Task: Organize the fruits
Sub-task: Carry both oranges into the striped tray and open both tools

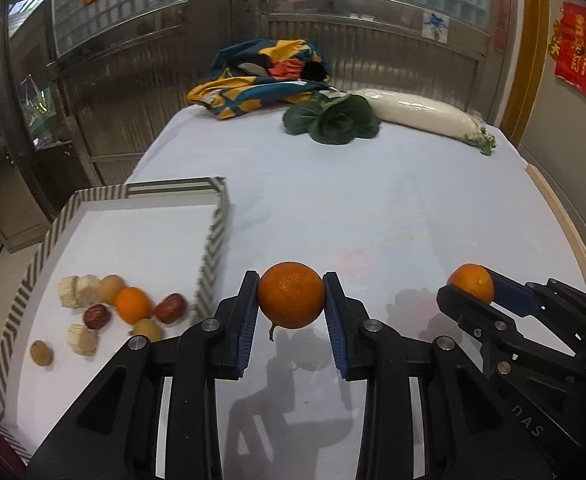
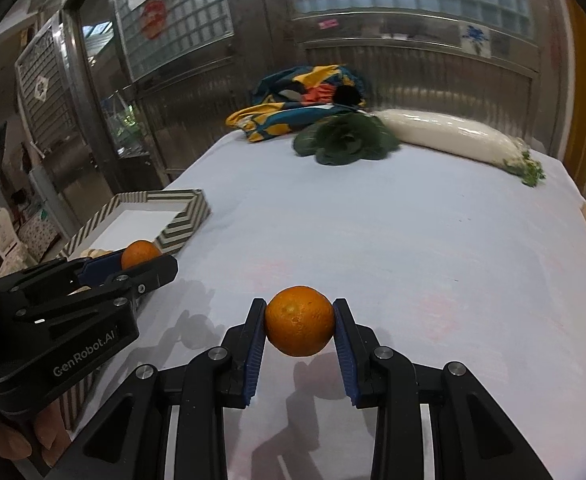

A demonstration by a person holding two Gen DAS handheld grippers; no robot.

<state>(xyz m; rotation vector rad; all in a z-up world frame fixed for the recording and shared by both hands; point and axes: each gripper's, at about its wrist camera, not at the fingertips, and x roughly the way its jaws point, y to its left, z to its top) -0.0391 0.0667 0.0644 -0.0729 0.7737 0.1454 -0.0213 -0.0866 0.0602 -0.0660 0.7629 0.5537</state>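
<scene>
While your left claw (image 1: 291, 295) clamps a round orange tangerine with a short stem (image 1: 291, 294) above the white-covered desk (image 1: 393, 208), your right claw (image 2: 299, 321) grips a second round orange tangerine (image 2: 299, 321) the same way. At ten o'clock from the left claw sits the zigzag-striped shallow tray (image 1: 213, 248), holding a smaller orange fruit (image 1: 133, 305), red dates and pale chunks. At twelve o'clock, a dark green leafy vegetable (image 1: 335, 120) lies beside a long white radish (image 1: 421, 114).
</scene>
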